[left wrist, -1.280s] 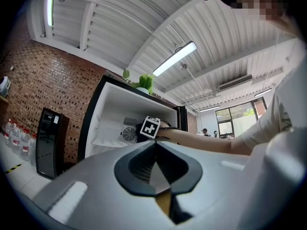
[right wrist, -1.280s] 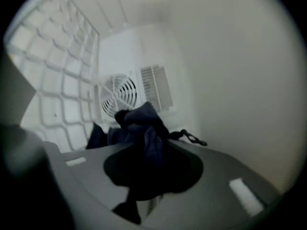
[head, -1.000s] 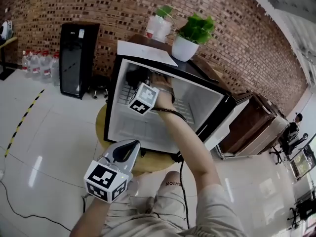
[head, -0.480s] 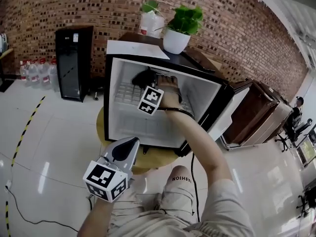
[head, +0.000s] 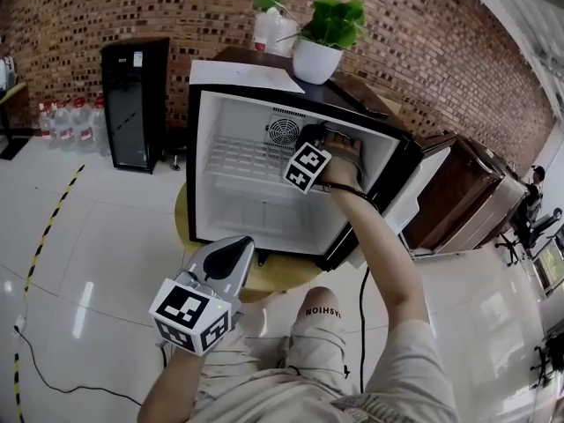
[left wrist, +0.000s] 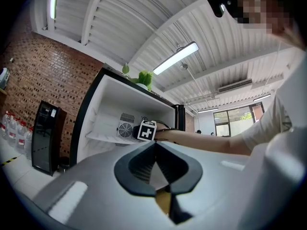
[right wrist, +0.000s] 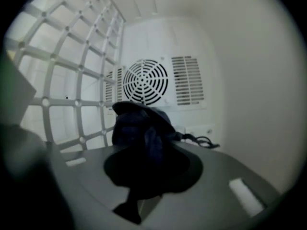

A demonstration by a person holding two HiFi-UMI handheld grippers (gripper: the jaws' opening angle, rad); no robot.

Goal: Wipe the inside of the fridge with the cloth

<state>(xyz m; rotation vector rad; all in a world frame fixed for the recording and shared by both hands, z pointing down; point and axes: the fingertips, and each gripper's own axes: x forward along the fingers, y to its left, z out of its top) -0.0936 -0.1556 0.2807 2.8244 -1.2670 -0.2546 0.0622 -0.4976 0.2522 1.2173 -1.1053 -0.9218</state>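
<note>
Now, right tool clamped on cloth, press evenly across the fridge wall toward three o'clock; left tool closed.

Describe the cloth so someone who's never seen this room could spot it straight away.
Find the open mini fridge before the brick wall, a potted plant on top. Inside, upper right, by the round fan grille in the back wall, the right gripper is shut on the cloth. It is a bunched dark blue wad, the only dark bundle in the white interior.
</note>
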